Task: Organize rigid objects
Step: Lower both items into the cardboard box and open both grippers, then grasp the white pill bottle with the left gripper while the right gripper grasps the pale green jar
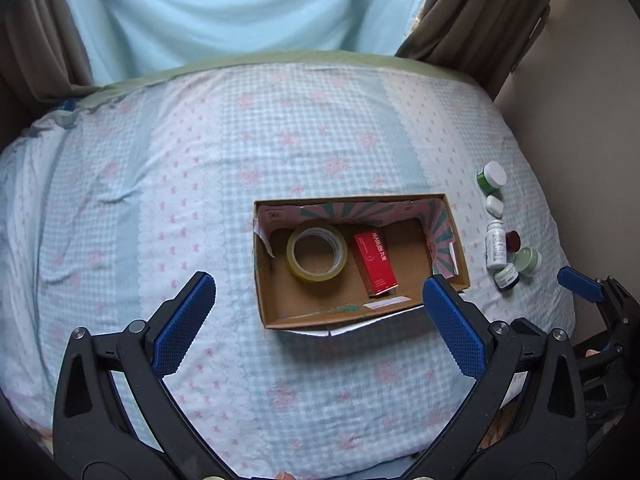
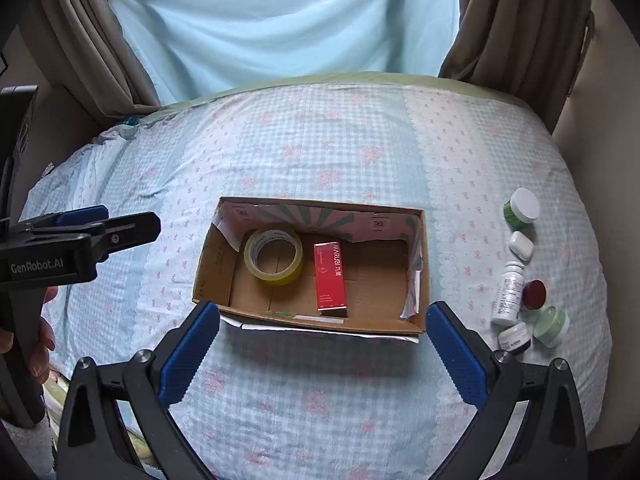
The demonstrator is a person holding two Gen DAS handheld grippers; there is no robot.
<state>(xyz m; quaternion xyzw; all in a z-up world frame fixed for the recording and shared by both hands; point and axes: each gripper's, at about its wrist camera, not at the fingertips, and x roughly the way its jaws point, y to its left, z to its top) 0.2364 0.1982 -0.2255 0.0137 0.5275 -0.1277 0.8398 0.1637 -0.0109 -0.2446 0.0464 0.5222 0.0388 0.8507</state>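
A cardboard box (image 2: 416,268) sits open near the middle of the bed (image 2: 320,148), toward its near edge; inside lie a roll of tape (image 2: 274,256) at the box's left end and a red carton (image 2: 330,279) just beside it, so two things appear already packed; the right part of the box floor is bare. By the bed's right edge a cluster waits outside the box: a green jar with a white lid (image 2: 521,207), a small white case (image 2: 521,245), a white bottle (image 2: 508,294) lying next to a dark red lid (image 2: 535,294), a pale green jar (image 2: 553,325) and a small dark jar (image 2: 515,338); these six seem to be what is left, so the task looks roughly a quarter done. The left tool (image 1: 320,312) hangs over the near side of the box, spread wide and holding nothing; the right tool (image 2: 323,346) likewise gapes wide and empty above the box's near wall.
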